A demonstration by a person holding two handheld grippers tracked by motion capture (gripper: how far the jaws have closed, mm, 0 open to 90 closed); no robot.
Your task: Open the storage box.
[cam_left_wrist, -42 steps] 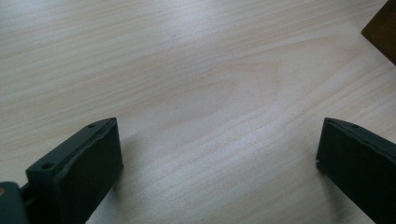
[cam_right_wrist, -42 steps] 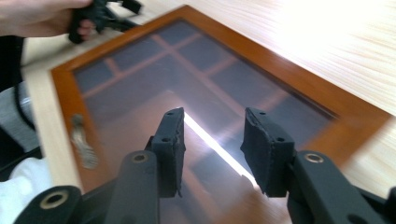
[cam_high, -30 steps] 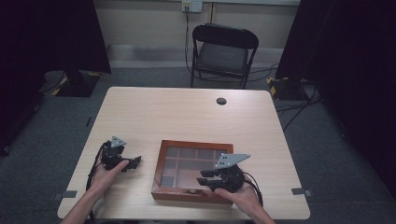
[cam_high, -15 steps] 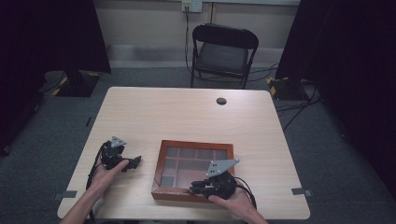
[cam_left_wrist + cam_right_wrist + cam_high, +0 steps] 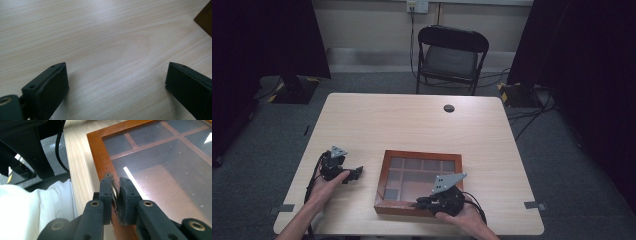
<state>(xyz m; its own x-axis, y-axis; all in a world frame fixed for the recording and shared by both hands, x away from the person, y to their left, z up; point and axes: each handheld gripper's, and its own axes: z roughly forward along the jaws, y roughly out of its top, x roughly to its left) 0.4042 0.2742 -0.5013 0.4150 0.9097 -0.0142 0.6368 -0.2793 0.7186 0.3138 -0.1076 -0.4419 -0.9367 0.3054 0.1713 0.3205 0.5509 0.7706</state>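
A shallow wooden box (image 5: 422, 154) with a glass lid over several compartments lies on the table near its front edge. My right gripper (image 5: 419, 203) lies at the box's front rim and points left along it. In the right gripper view my right gripper (image 5: 115, 186) is shut on a small ornate metal clasp (image 5: 114, 191) at the edge of the lid frame (image 5: 100, 150). My left gripper (image 5: 357, 172) rests on the table left of the box. Its jaws have just been closing a little, but my left gripper (image 5: 116, 82) still stands wide open over bare wood.
A small dark round object (image 5: 449, 108) sits near the table's far edge. A black folding chair (image 5: 451, 57) stands behind the table. A corner of the box (image 5: 205, 17) shows at the upper right of the left gripper view. A white sleeve (image 5: 32, 205) is beside the right gripper.
The right gripper has shifted a little left and down to the box's front rim. The left gripper has stayed where it was.
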